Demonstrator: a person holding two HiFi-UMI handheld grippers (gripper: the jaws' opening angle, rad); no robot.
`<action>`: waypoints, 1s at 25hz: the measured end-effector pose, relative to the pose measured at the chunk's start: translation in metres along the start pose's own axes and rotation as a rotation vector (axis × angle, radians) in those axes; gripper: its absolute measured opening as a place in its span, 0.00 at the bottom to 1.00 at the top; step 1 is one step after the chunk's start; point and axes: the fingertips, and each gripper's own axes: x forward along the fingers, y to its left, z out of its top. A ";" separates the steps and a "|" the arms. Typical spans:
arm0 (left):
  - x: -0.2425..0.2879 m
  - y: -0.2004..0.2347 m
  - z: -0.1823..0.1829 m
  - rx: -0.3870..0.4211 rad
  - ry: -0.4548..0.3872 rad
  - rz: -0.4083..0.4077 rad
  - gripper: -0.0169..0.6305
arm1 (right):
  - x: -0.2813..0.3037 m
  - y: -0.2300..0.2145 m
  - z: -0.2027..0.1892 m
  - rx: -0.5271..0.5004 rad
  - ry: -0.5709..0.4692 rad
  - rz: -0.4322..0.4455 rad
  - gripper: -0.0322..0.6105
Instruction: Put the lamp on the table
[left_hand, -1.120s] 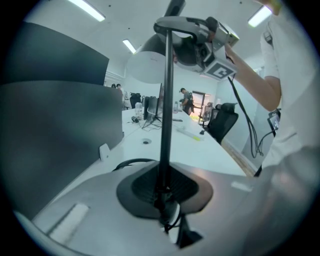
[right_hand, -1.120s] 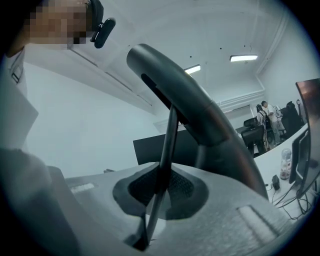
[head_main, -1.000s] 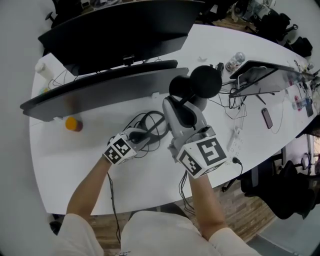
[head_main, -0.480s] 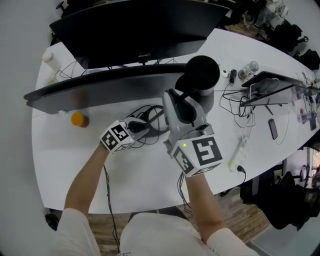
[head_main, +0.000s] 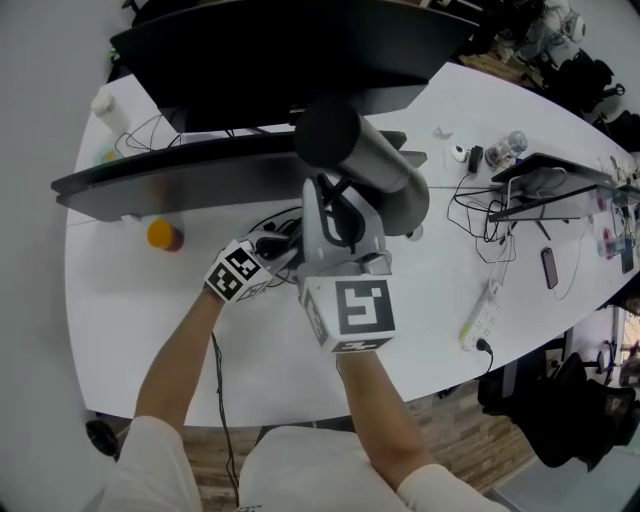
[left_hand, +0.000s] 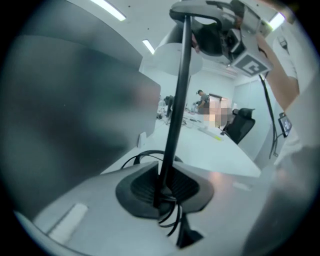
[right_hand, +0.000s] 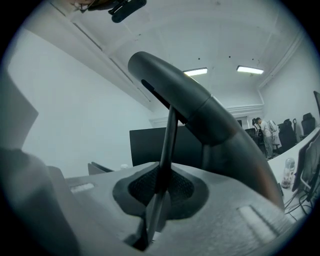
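Note:
I hold the lamp above the white table (head_main: 130, 330) with both grippers. Its dark cylindrical head (head_main: 365, 165) lies tilted over the middle of the table, in front of the monitors. My right gripper (head_main: 335, 205) is shut on the thin black stem (right_hand: 167, 145) just under the head (right_hand: 192, 110). My left gripper (head_main: 280, 245) grips the same stem (left_hand: 177, 100) lower down, amid loops of black cable (left_hand: 172, 225). Its jaws have just been opening a little, and the stem still sits pinched between the pads. The lamp's foot is hidden.
Two dark monitors (head_main: 250, 60) (head_main: 200, 175) stand across the back. An orange object (head_main: 163, 235) lies at the left. At the right are a laptop (head_main: 545, 175), tangled cables (head_main: 470, 215), a phone (head_main: 549, 267) and a power strip (head_main: 482, 318).
Both grippers have shifted left with the lamp. Its head has swung left and tipped over, so it now shows as a long cylinder instead of a round end.

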 end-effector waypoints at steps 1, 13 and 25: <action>0.000 0.003 -0.002 -0.001 0.000 0.015 0.10 | 0.002 0.004 -0.001 -0.009 0.000 -0.010 0.09; 0.000 0.020 -0.019 -0.064 -0.007 0.066 0.09 | 0.028 0.046 -0.013 -0.060 -0.016 -0.042 0.09; 0.000 0.022 -0.019 -0.070 -0.129 0.000 0.11 | 0.021 0.049 -0.018 -0.010 0.004 0.014 0.08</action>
